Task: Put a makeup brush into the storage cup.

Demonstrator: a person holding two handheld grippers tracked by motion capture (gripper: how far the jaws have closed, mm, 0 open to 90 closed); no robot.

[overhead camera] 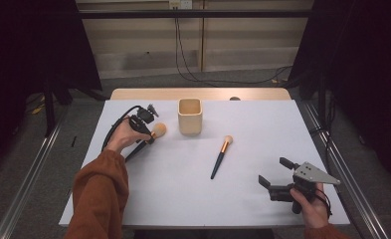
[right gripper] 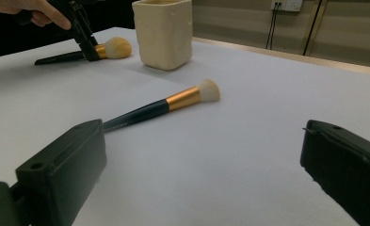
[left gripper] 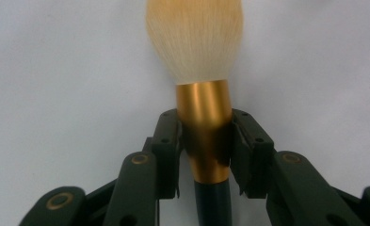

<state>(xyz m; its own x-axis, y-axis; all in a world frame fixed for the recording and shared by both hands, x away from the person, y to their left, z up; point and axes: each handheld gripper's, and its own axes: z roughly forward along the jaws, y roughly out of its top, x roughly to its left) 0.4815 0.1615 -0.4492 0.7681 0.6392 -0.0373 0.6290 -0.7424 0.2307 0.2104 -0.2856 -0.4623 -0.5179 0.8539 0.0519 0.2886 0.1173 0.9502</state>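
The cup (overhead camera: 190, 116) stands at the surface's (overhead camera: 183, 194) twelve o'clock, its inside hidden. At its nine o'clock, the left hand-held gripper (overhead camera: 149, 135) clamps a brush (overhead camera: 158, 130); the right hand-held gripper (overhead camera: 275, 172) gapes, another brush (overhead camera: 222, 156) lying apart.

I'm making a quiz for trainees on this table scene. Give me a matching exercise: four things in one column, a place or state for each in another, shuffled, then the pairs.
Things:
1. big brush
2. slim brush
3. cup
4. right gripper

States:
A. stands upright near the table's far edge
B. jaws wide apart, nothing between them
C. lies alone mid-table
D. clamped at its gold collar by the left gripper

Pairs: 1-D, 2-C, 3-A, 4-B
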